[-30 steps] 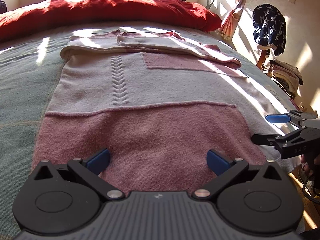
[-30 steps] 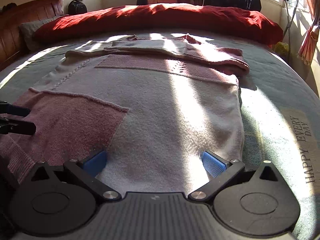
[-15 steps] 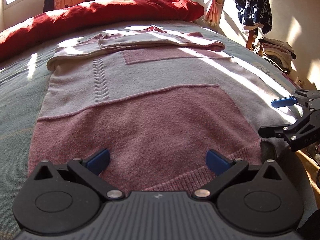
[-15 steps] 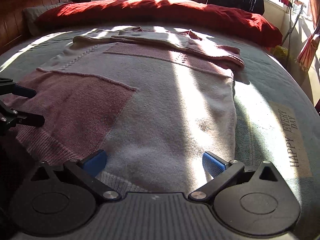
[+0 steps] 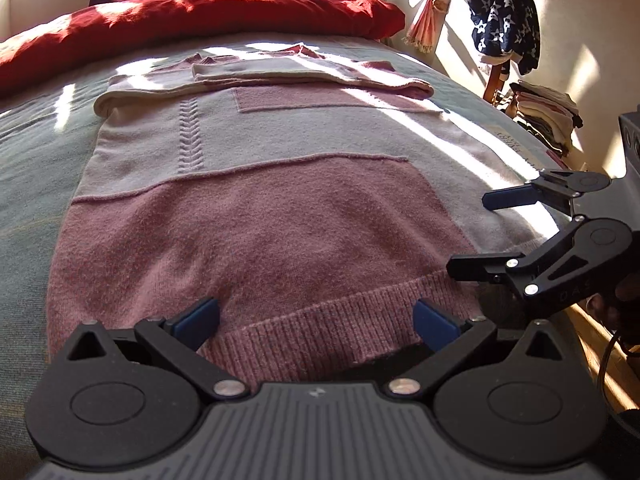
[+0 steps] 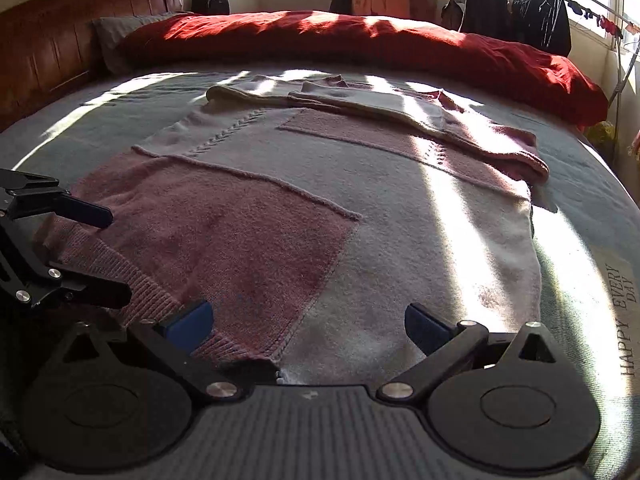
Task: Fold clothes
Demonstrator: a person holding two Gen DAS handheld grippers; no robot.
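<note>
A pink and cream knitted sweater (image 5: 256, 216) (image 6: 320, 216) lies flat on the bed, sleeves folded across its chest at the far end. Its ribbed hem (image 5: 328, 328) (image 6: 132, 280) is nearest me. My left gripper (image 5: 316, 320) is open, its blue pads either side of the pink hem, with nothing between them. My right gripper (image 6: 306, 322) is open too, over the hem where pink meets cream. In the left wrist view the right gripper (image 5: 476, 236) shows at the right, open, just off the hem's corner. The left gripper (image 6: 116, 256) appears at the left in the right wrist view.
The bed carries a grey-green blanket (image 6: 592, 216) and a red duvet (image 6: 360, 40) along its far side. A wooden headboard (image 6: 60, 48) stands at the left. A chair with folded clothes (image 5: 540, 116) and a star-patterned garment (image 5: 504, 24) stands by the bed's right edge.
Both grippers have drawn back toward the near end of the sweater, so the ribbed hem has come into view between their fingers. Both have stayed open.
</note>
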